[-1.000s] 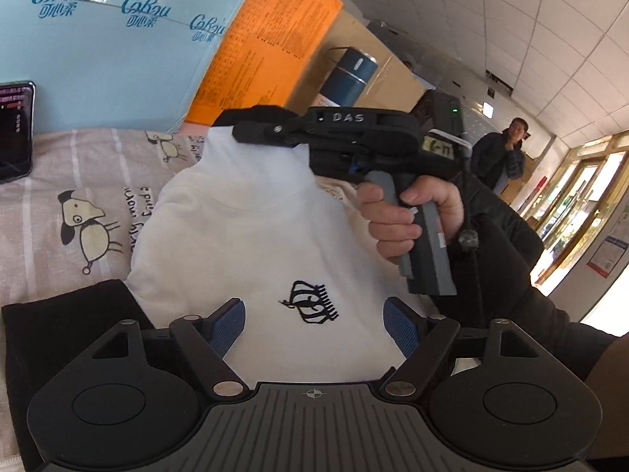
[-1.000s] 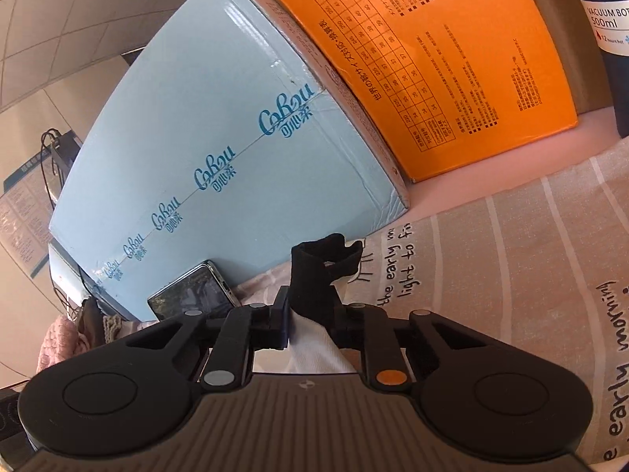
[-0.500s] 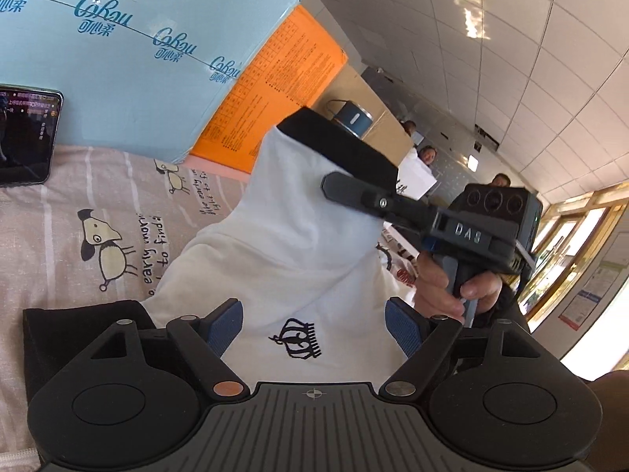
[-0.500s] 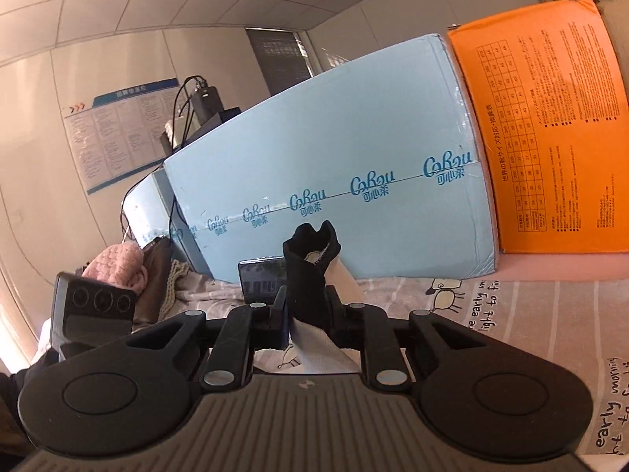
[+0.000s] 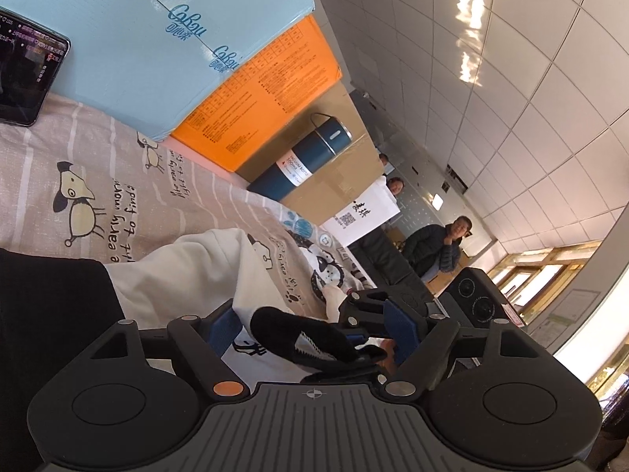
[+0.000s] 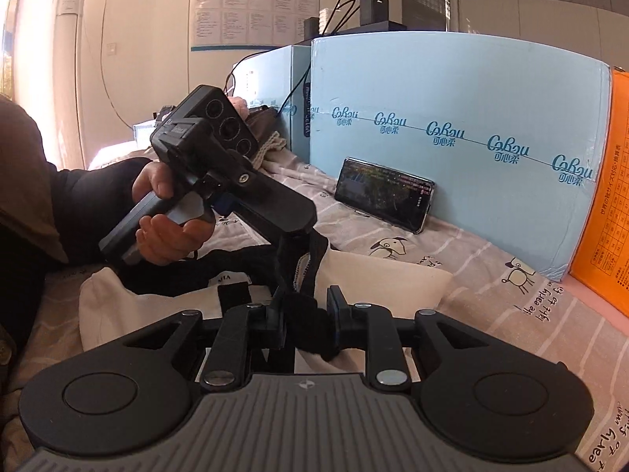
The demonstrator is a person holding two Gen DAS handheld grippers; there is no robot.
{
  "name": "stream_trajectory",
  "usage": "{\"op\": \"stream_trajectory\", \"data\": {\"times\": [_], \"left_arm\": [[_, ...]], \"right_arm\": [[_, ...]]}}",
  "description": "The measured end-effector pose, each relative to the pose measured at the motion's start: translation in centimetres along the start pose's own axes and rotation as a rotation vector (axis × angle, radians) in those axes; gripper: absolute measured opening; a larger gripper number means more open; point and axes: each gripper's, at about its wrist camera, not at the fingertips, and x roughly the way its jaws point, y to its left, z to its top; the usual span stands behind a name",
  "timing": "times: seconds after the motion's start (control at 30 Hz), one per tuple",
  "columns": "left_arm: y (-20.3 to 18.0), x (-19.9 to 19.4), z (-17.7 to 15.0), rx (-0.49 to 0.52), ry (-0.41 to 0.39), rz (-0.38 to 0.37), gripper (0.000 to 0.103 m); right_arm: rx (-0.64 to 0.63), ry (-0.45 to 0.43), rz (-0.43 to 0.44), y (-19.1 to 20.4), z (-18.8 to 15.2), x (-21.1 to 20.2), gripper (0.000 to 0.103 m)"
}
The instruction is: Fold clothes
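Left wrist view, from left to right: a phone (image 5: 27, 67) leans on the pale blue carton (image 5: 157, 39), the white sweatshirt (image 5: 188, 271) lies bunched on the dog-print sheet (image 5: 78, 165), and its black cuff (image 5: 302, 338) sits between the spread fingers of the left gripper (image 5: 310, 326), which grips nothing. Just right of the cuff, the right gripper (image 5: 365, 314) reaches in and clamps the same cloth. Right wrist view shows what the first cannot: a hand (image 6: 169, 216) around the left gripper's (image 6: 291, 259) grey handle at left, and the right gripper (image 6: 304, 316) in the foreground, its pads pinched on the black cuff (image 6: 304, 314), with the sweatshirt (image 6: 385, 279) spread behind it. Only the left wrist view shows the blue vacuum bottle (image 5: 298, 161) and seated people at far right.
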Motion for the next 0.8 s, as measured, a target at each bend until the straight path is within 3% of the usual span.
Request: {"op": "stream_trajectory", "data": {"times": [0.03,0.07,0.13,0.23,0.3,0.33,0.43,0.57,0.63,0.8], "left_arm": [[-0.1,0.2,-0.2,0.01,0.012,0.024,0.058],[-0.2,0.3,-0.3,0.021,0.025,0.048,0.034],[-0.4,0.6,-0.7,0.06,0.05,0.09,0.008],[-1.4,-0.4,-1.8,0.067,0.024,0.09,0.009],[-2.0,-1.1,-2.5,0.072,0.007,0.09,0.009],[-2.4,-1.4,-2.8,0.074,-0.002,0.09,0.009],[-2.9,-2.3,-4.6,0.022,-0.018,0.115,0.009],[-3.0,-1.9,-5.8,0.017,0.044,0.193,0.009],[-2.9,-1.4,-5.7,0.041,0.081,0.248,0.009],[-3.4,-1.2,-5.4,0.115,0.098,0.263,0.012]], "right_arm": [[-0.016,0.015,0.008,0.3,-0.1,0.2,0.02],[-0.029,0.026,0.012,0.6,-0.2,0.3,0.02],[-0.043,0.039,0.019,1.0,-0.3,0.5,0.021],[-0.054,0.041,0.026,1.4,-0.4,0.3,0.034],[-0.065,0.027,0.015,1.6,-0.3,-0.2,0.059],[-0.071,0.017,0.005,1.7,-0.3,-0.5,0.063],[-0.066,-0.025,-0.019,1.4,-0.2,-1.9,0.068],[-0.031,-0.097,-0.112,0.5,-0.3,-5.0,0.074],[0.017,-0.151,-0.193,-0.1,-0.5,-7.4,0.074],[0.151,-0.25,-0.462,-0.8,-1.5,-13.9,0.073]]}}
